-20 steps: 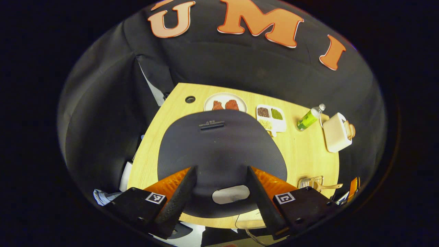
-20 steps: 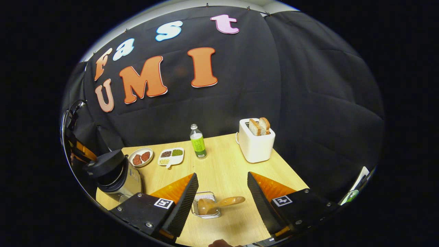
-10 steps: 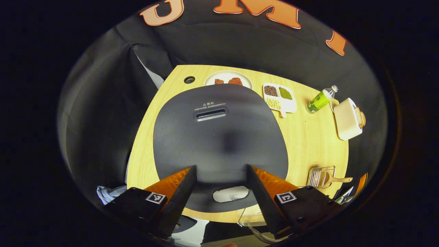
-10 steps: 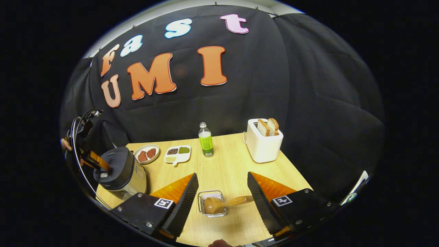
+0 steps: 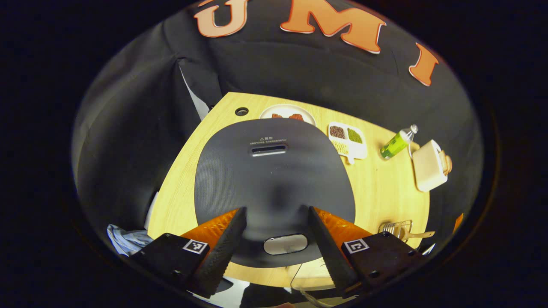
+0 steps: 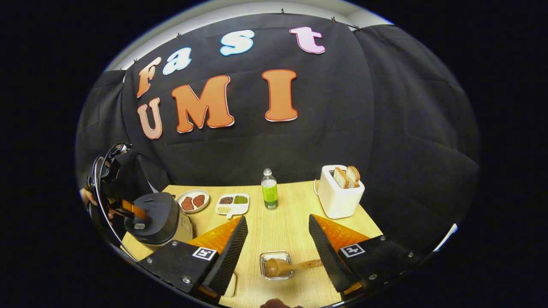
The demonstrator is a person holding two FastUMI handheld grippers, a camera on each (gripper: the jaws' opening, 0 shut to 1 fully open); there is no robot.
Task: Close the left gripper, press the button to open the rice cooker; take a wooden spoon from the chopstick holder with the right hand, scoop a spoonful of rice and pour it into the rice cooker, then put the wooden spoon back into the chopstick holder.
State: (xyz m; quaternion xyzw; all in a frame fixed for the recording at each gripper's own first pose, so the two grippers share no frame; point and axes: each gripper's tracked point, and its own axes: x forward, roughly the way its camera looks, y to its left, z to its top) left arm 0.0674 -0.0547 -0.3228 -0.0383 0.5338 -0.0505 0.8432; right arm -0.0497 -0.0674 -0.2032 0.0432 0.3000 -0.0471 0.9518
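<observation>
Left gripper view: the left gripper [image 5: 276, 250] hovers with jaws spread above the closed rice cooker [image 5: 274, 184], its pale button [image 5: 285, 244] between the fingers. Right gripper view: the right gripper [image 6: 278, 252] is open and empty above the wooden spoon [image 6: 284, 266], lying in the wire chopstick holder [image 6: 276, 265] on the table [image 6: 282, 218].

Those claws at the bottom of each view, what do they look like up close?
Each claw, left claw and right claw, has two long wedge-shaped fingers with ridged inner faces, spread apart. Each finger sits on a dark blocky base bolted with small screws and carrying a square black-and-white marker. In the right gripper view, a dark cable loops beside the left claw's body.
</observation>
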